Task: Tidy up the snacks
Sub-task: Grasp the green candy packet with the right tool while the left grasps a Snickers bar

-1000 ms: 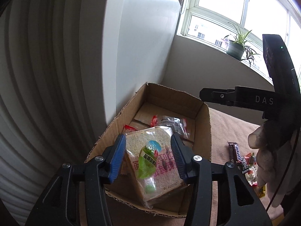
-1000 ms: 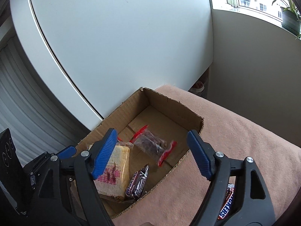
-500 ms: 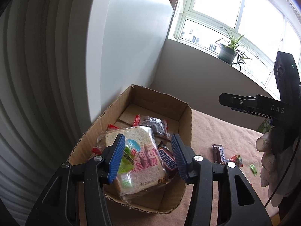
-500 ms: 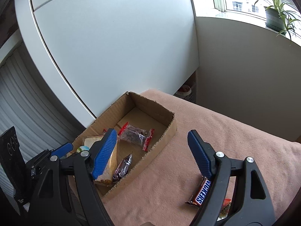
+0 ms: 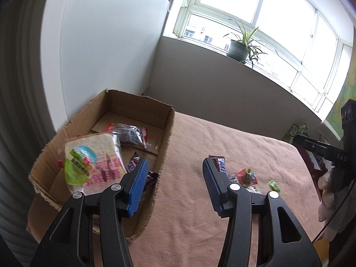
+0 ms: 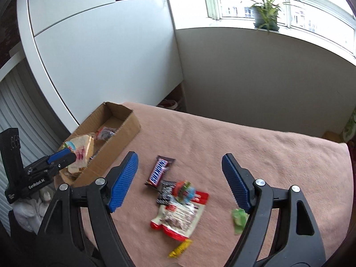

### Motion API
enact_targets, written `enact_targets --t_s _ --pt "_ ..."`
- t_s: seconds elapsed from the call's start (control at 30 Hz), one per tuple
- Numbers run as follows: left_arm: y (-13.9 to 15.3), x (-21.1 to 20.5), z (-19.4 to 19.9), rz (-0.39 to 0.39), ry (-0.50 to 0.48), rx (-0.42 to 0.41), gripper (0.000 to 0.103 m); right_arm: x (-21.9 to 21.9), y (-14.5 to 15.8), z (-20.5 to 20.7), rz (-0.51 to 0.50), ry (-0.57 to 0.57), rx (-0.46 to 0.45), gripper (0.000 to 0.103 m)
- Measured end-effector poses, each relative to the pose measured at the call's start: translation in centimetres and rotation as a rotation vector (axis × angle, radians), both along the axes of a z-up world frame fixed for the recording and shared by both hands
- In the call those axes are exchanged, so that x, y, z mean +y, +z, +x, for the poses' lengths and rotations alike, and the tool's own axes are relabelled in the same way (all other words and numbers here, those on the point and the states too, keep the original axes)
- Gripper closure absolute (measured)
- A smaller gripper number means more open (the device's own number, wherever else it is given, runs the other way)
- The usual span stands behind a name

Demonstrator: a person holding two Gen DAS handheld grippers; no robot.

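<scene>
Several snacks are lying loose on the pink blanket (image 6: 255, 146), the Snickers bar (image 6: 159, 170) at eleven o'clock of the red pouch (image 6: 178, 218). Both the right gripper (image 6: 179, 181) and left gripper (image 5: 174, 185) are hanging spread and empty. The cardboard box (image 6: 131, 125) is waiting at ten o'clock; straddling one wrapper squarely is looking wisest.

We see a desk (image 6: 255, 146) covered in a pink-brown blanket. An open cardboard box (image 6: 124, 131) sits at its far left corner, by the white cabinet. A loose cluster lies mid-desk: a Snickers bar (image 6: 159, 170), a dark wrapper (image 6: 165, 192) touching it, a red-and-blue candy (image 6: 185, 189) on top, and a red-and-white pouch (image 6: 178, 219) just below. A yellow packet (image 6: 180, 248) sits nearest us, with a green candy (image 6: 239, 219) apart to the right.
</scene>
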State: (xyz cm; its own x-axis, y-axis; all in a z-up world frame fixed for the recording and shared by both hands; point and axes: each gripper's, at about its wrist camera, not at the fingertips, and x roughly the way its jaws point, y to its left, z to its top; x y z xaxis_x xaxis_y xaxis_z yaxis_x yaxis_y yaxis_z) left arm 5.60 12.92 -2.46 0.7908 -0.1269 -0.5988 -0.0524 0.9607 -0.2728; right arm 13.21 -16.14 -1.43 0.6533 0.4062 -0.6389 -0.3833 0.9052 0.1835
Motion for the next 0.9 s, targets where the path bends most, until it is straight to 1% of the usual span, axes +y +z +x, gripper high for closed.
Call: enact_targets --t_s 0.17,0.37,0.5,0.57,0.67,0.9 --pt "-0.7 -2.6 0.8 -0.009 -0.06 0.017 0.053 -4.8 -2.8 -1.2 -0.026 -0.104 0.04 0.023" --pt "-1.8 -5.6 1.9 -0.009 -0.125 0.046 0.053 -7.3 -5.9 -1.6 -0.05 -0.149 0.095 0.023" --pt "-2.7 -7.2 3.0 -0.027 -0.173 0.078 0.053 -7.3 -7.5 -1.4 -0.083 -0.152 0.113 0.023" --pt "-3.3 -7.8 3.7 -0.022 -0.174 0.097 0.053 -7.1 -8.4 -1.3 -0.091 -0.149 0.123 0.024" --pt "-4.3 -8.8 5.0 0.003 -0.178 0.125 0.054 -6.5 -9.4 -1.0 -0.106 -0.134 0.144 0.038" --pt "-5.8 -9.7 8.0 0.04 -0.175 0.173 0.054 -5.5 -11.2 0.1 -0.149 -0.117 0.172 0.039"
